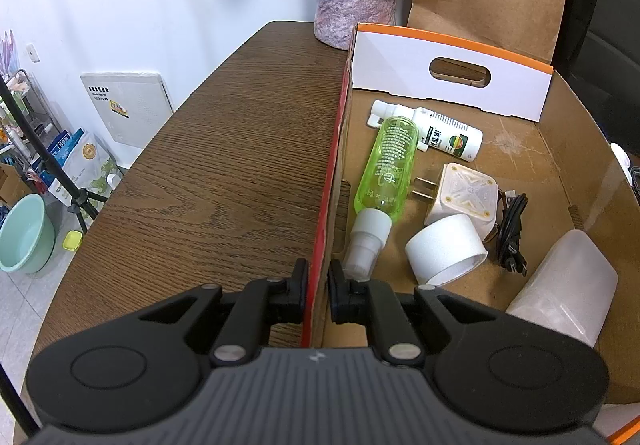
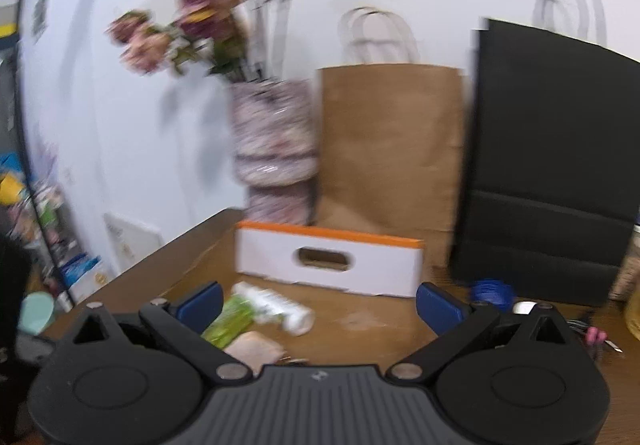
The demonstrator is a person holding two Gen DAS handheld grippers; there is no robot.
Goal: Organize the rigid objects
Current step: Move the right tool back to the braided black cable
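While the left tool [image 1: 318, 287] pinches the shallow brown cardboard box's [image 1: 560, 181] 9 o'clock wall, the green spray bottle [image 1: 386, 169], white bottle [image 1: 448, 133], plug adapter [image 1: 466, 197] and cup [image 1: 444, 249] lie inside; the right tool [image 2: 320, 303] hangs wide open, empty, with blue and pink oddments at 3 o'clock on the surface [image 1: 224, 165] probably left.

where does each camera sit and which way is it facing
Left wrist: on the left tool, angled down along the box wall it is shut on; sees the green bottle, white bottle, table. Own black fingers show.
Right wrist: on the right tool, open and empty, facing more level at the vase and paper bag; blurred. Blue pads show.
Shared: box, both bottles, vase, bag.
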